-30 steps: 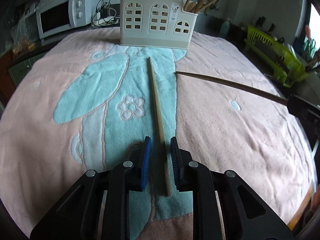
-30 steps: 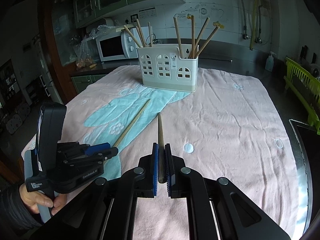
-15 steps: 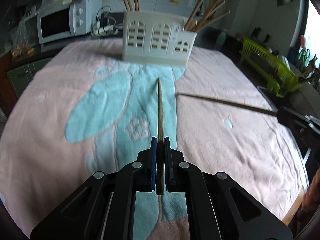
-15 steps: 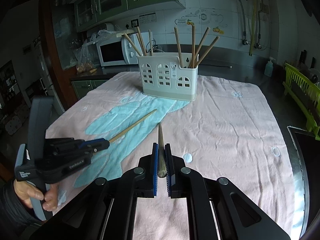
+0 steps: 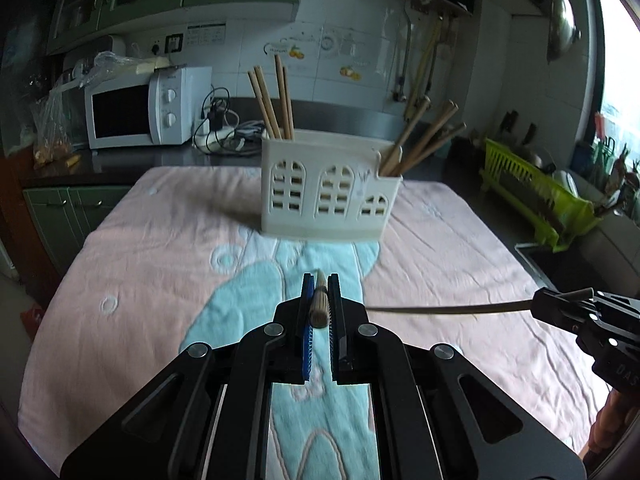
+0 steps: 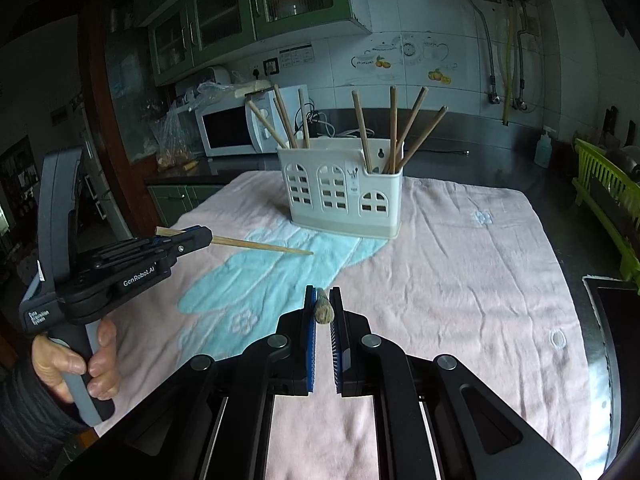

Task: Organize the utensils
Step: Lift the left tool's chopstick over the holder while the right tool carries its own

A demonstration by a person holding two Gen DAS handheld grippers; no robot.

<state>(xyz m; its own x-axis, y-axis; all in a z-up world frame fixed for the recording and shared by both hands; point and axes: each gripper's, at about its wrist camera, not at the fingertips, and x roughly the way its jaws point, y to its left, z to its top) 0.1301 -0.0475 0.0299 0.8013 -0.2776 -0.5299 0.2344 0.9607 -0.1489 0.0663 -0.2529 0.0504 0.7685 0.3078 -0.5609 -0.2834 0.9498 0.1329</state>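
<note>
Now each chopstick (image 5: 319, 304) sits pinched between closed fingers (image 5: 308, 300).

1. Two hand-held grippers: the left gripper (image 5: 320, 286) and the right gripper (image 6: 323, 298), each clamped on one chopstick.
2. Two chopsticks held clear of the towel: one (image 6: 260, 245) in the left gripper, one (image 5: 452, 309) in the right.
3. One white utensil holder (image 6: 344, 198), with three arched window panels on its front.
4. Eight chopsticks standing in the holder: four at its left end (image 6: 280, 120), four at its right (image 6: 394, 128).
5. One pink-and-blue towel (image 6: 460, 280).
6. One white microwave (image 5: 136, 110).
7. One green dish rack (image 5: 532, 192).
</note>
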